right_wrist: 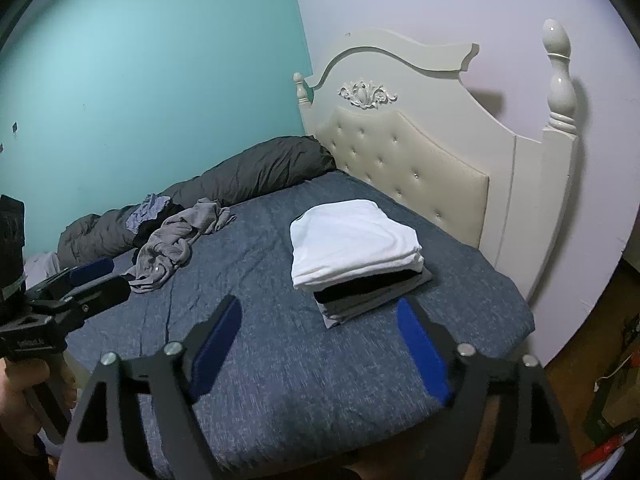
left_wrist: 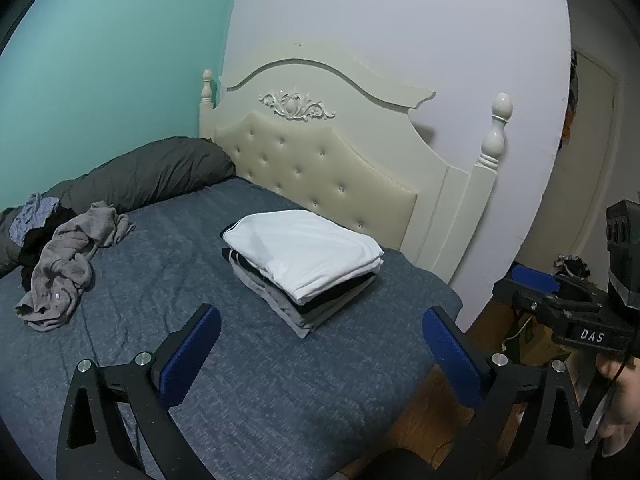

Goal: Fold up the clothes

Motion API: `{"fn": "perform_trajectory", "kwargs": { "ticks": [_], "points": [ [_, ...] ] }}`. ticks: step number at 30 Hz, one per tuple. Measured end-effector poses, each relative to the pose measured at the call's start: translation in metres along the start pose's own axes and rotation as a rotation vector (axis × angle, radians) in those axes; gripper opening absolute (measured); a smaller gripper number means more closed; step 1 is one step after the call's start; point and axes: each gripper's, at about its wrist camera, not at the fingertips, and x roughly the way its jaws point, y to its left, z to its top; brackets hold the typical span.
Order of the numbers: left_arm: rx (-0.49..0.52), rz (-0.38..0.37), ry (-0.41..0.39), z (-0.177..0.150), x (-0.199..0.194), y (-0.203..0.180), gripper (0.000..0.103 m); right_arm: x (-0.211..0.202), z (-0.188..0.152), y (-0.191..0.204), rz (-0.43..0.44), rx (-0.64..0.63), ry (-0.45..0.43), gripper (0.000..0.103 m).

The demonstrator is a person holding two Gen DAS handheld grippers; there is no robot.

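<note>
A stack of folded clothes [left_wrist: 304,268] is seen on the bed [left_wrist: 240,380], set just in front of the headboard [left_wrist: 332,160] and near the bed's corner edge, beyond which wooden floor is shown. Between the stack and the near edge of the bed, a wide stretch of bare blue-grey cover is left free. A white folded garment [right_wrist: 354,242] is laid on top of the stack, with black and grey layers squared beneath it. Well apart from the stack, on the side away from the corner, a crumpled grey garment [left_wrist: 64,268] is left unfolded, touching a small heap of dark and pale blue cloth [left_wrist: 34,220]. Behind these, a dark grey rolled duvet [right_wrist: 248,176] is laid along the teal wall [right_wrist: 140,60]. The cover is seen as mottled and lightly creased; the headboard is cream, tufted and carved.

The left gripper [left_wrist: 320,340] is held above the bare cover in front of the stack, its blue-padded jaws spread wide and empty. The right gripper [right_wrist: 320,334] is held likewise, jaws wide, nothing gripped. Part of a hand [right_wrist: 18,412] is seen on a handle.
</note>
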Motion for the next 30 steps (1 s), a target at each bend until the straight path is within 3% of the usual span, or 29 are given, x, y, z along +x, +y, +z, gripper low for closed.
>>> {"fn": "perform_trajectory", "kwargs": {
  "ticks": [4,20,30],
  "points": [
    [0.003,-0.005,-0.002,-0.007,-0.007,0.0,0.103,-0.006,-0.01,0.008,-0.009,-0.007,-0.006,0.098],
    [0.003,-0.011,-0.026,-0.03,-0.032,0.001,0.103,-0.024,-0.044,0.032,-0.005,-0.003,-0.006,0.1],
    [0.004,0.007,-0.025,-0.05,-0.037,0.002,0.103,-0.036,-0.048,0.035,-0.024,0.002,-0.039,0.1]
  ]
}}
